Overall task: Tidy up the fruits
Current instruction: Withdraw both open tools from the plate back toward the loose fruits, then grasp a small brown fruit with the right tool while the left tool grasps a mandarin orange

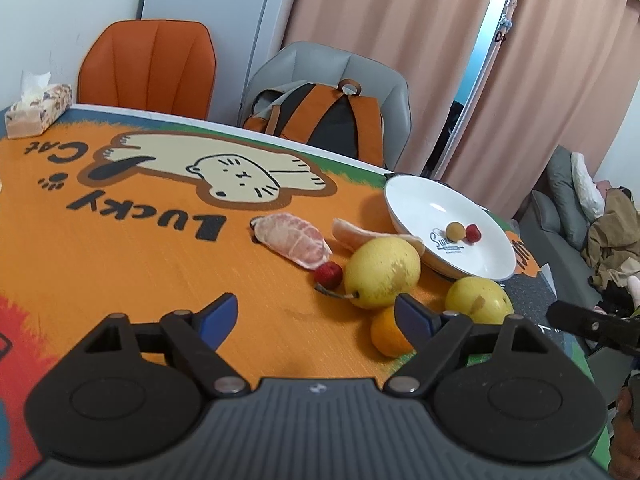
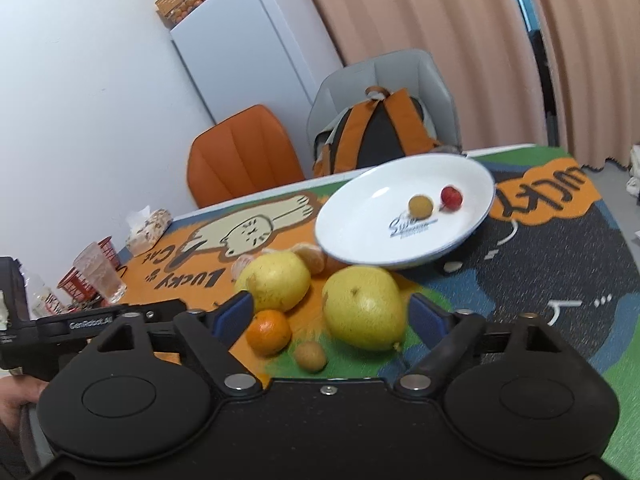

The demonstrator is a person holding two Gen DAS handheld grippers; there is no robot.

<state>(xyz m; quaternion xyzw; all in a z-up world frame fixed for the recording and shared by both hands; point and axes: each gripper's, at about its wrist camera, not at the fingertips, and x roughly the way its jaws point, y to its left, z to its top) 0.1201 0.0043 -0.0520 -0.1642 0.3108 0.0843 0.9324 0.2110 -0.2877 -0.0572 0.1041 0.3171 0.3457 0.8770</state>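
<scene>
A: Left hand-held gripper (image 1: 314, 318)?
B: Jaws apart, holding nothing. Bare orange table (image 1: 120, 264) between the blue pads. Right pad (image 1: 412, 316) sits in front of the orange (image 1: 386, 336), contact unclear.

A: Right hand-held gripper (image 2: 332, 314)?
B: Also spread, gripping nothing. In that view the near pear (image 2: 362, 308) lies between the pads; the right pad (image 2: 426, 318) is just beside it, can't tell if touching. The left pad (image 2: 234, 314) overlaps the orange's edge.

A: Fruit layout?
B: All clustered on the table near the plate (image 1: 404, 196). Two yellow pears: far pear (image 1: 382, 272) and the near one at the table edge, the orange just in front of both. A small brown fruit (image 2: 310, 356) lies next to the orange and near pear, right view only. A strawberry (image 1: 329, 274) is just left of the far pear, then a peeled pink citrus piece (image 1: 294, 242), and an orange segment piece (image 1: 360, 236) behind the pear, against the plate.

A: In the plate?
B: One small tan round fruit (image 1: 455, 231) and one red berry (image 1: 473, 233), side by side, touching or nearly.

A: Background?
B: Tissue box (image 1: 38, 110) at the far corner, orange chair (image 1: 146, 68), grey chair with a backpack (image 1: 320, 118).
</scene>
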